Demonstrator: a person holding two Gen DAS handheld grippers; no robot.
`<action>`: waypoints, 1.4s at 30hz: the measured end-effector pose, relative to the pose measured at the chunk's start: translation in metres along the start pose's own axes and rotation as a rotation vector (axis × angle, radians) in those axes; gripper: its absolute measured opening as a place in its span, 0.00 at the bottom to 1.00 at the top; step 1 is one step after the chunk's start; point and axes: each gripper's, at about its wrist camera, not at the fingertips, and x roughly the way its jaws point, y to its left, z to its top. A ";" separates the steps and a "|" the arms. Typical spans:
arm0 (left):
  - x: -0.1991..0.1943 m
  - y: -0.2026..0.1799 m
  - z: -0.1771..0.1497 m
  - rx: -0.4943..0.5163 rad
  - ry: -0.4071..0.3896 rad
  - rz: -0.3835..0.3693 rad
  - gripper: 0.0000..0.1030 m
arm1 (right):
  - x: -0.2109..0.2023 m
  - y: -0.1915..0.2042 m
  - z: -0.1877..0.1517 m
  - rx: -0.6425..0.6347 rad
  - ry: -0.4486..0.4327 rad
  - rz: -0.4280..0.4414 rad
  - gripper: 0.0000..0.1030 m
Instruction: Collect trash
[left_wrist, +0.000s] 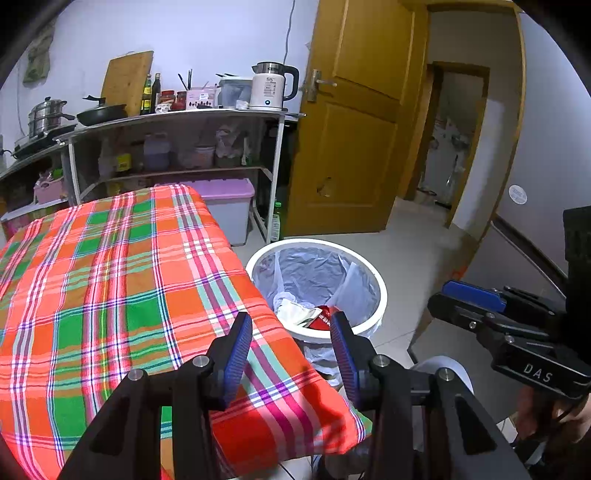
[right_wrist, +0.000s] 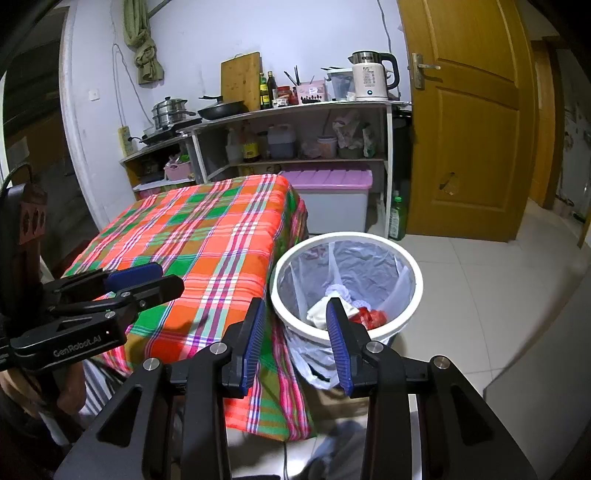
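Late in the collecting, by the look of things: bench under its plaid cloth bare of any trash; white bin on the floor just right of the bench's near corner, lined with a clear bag; trash already down inside, a pale wrapper and a red packet at the bottom.

Left gripper over the near right corner of the bench, jaws apart, nothing between them; right gripper near the bin's near rim, jaws apart too and empty, pads clear of everything; each gripper visible from the other's camera, side by side, well above cloth and floor.

Probably the moment just following a drop into the bin, or the end of the job; hard to tell which, since no loose trash shows on cloth or floor.

Next move, as a guess: a look round for any leftover scrap; if found, jaws kept wide, lowered over it, closed, carried across above the rim; otherwise, both grippers drawn away.
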 end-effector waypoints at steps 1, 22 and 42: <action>0.000 -0.001 0.000 0.002 0.001 0.002 0.42 | -0.001 0.000 -0.001 0.002 -0.001 -0.001 0.34; 0.000 -0.010 -0.006 0.021 0.009 0.005 0.42 | -0.002 -0.004 -0.003 0.012 0.002 -0.002 0.35; -0.003 -0.009 -0.006 0.018 0.011 0.016 0.42 | -0.003 -0.003 -0.003 0.011 0.003 -0.002 0.35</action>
